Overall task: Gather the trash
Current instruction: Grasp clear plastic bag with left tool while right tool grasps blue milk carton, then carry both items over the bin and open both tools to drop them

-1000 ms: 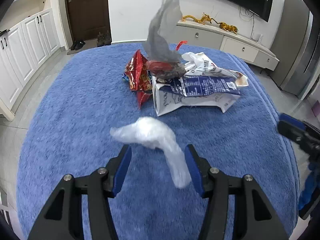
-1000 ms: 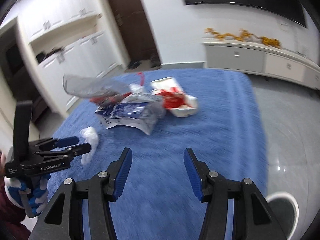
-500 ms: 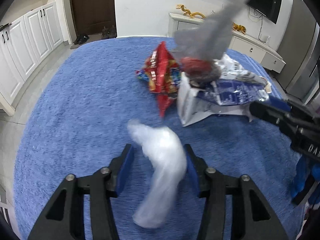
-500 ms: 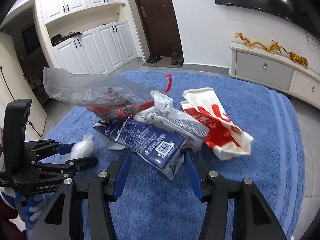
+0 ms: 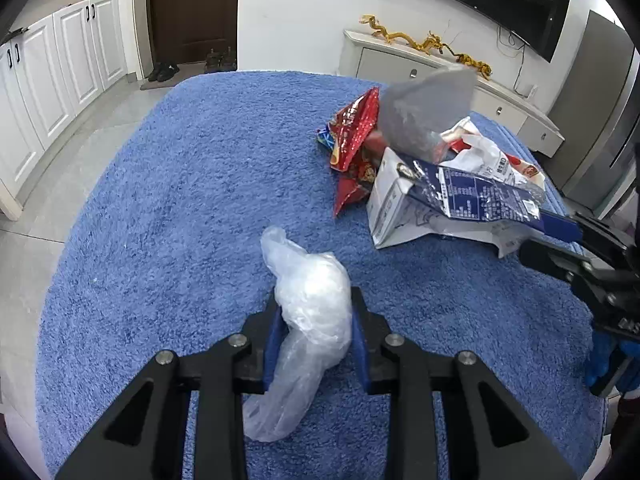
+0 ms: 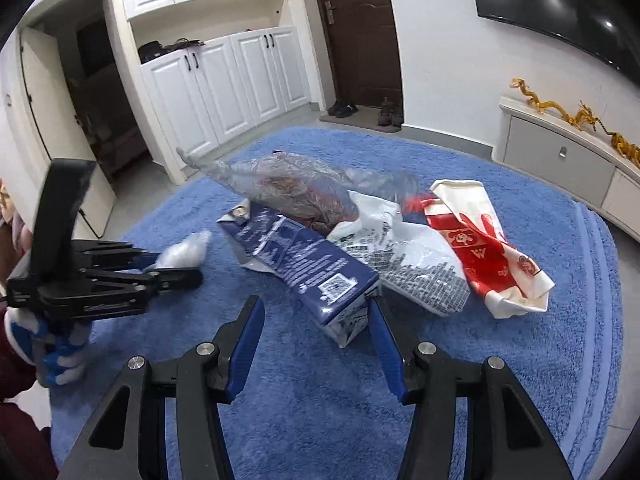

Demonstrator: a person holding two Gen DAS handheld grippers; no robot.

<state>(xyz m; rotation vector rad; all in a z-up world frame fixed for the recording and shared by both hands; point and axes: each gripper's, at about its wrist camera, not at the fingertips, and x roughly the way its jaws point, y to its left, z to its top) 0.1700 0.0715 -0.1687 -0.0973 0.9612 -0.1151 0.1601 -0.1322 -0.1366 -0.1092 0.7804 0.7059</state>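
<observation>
Early on: left gripper (image 5: 312, 344) jaws closing around crumpled clear plastic wad (image 5: 310, 308) on blue rug (image 5: 180, 200); right gripper (image 6: 316, 344) released, empty, nearing blue-and-white flattened carton (image 6: 308, 260). Wrapper pile uncollected.

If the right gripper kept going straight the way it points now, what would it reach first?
Most likely the blue-and-white carton: its near end lies just ahead of the right gripper, about level with the fingertips and toward the right-hand finger. Depth is uncertain; the open jaws hold nothing.
</observation>
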